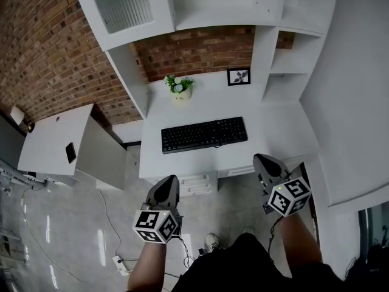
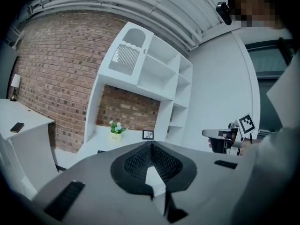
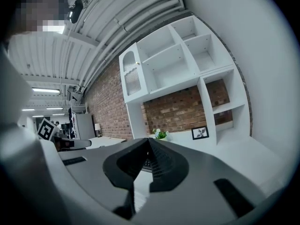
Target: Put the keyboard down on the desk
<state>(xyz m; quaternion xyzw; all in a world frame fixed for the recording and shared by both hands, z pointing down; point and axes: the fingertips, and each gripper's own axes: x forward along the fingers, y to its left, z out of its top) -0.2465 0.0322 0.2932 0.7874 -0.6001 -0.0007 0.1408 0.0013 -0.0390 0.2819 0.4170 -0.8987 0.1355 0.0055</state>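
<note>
A black keyboard (image 1: 204, 134) lies flat on the white desk (image 1: 273, 132), near its front edge, with no gripper touching it. My left gripper (image 1: 171, 181) hangs shut and empty over the floor, in front of the desk's left part. Level with it, my right gripper (image 1: 262, 161) is shut and empty by the desk's front right edge. Seen from the left gripper view, the jaws (image 2: 151, 145) meet at a point aimed at the desk, and the right gripper (image 2: 220, 136) shows to the side. A sliver of the keyboard (image 3: 148, 164) peeks behind the shut jaws of the right gripper (image 3: 149, 140).
At the back of the desk stand a small potted plant (image 1: 180, 87) and a framed picture (image 1: 239, 76). White shelves (image 1: 213, 5) rise above. A lower side table (image 1: 58, 140) with a phone (image 1: 70, 152) is at left. A power strip and cable (image 1: 119, 263) lie on the floor.
</note>
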